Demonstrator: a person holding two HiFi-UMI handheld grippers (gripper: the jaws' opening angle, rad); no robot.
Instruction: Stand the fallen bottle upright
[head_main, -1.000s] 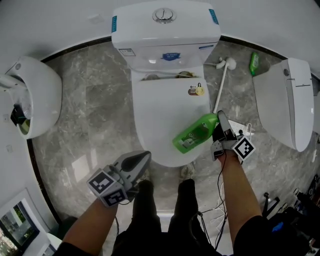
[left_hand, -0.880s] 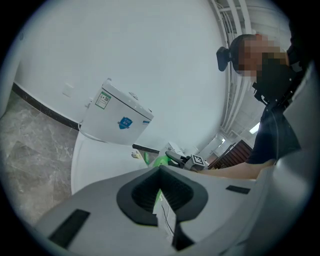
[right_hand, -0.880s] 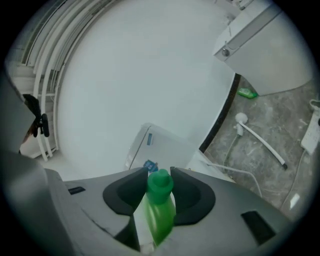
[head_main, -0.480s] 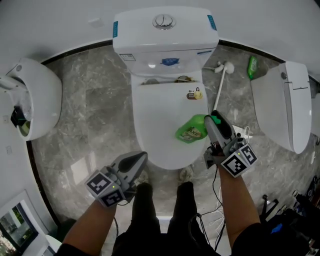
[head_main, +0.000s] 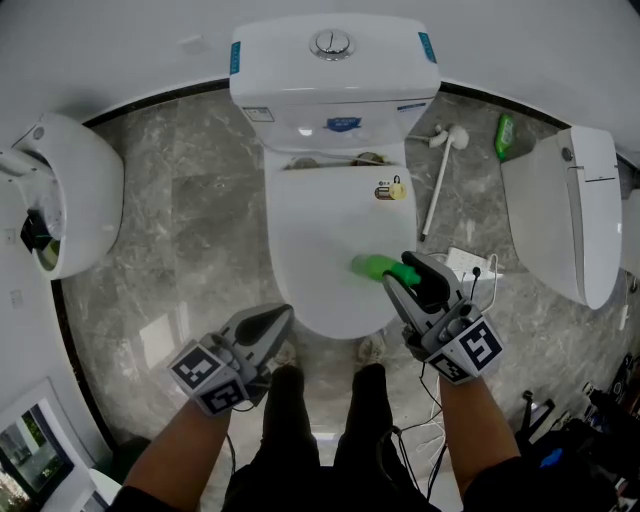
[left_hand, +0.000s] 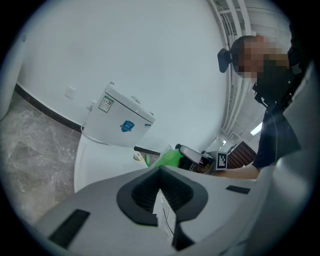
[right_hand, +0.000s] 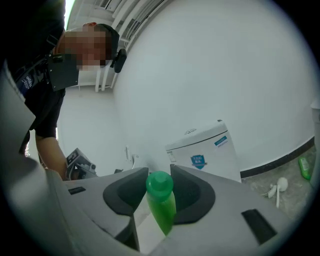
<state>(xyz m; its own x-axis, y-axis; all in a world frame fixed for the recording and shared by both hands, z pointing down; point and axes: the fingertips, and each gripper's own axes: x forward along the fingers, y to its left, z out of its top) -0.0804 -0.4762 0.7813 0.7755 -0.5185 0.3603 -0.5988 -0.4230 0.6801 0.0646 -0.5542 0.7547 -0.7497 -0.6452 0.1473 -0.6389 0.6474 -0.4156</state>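
— Right tongs (head_main: 405, 277) are pinching the green bottle (head_main: 374, 266) by its darker cap end. The body juts past the tips, over the toilet lid (head_main: 320, 230).
— Which way does it run?
— Long axis roughly level, in line with the tongs, base pointing left from overhead. The right gripper view shows a pad on either side of it, and the left gripper view catches it side-on. Left tongs (head_main: 268, 322) are pressed together, empty, well apart.

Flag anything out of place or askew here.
A white long-handled brush lies flat on the floor beside the toilet, not stood up. The green bottle is clamped in the right gripper over that toilet.
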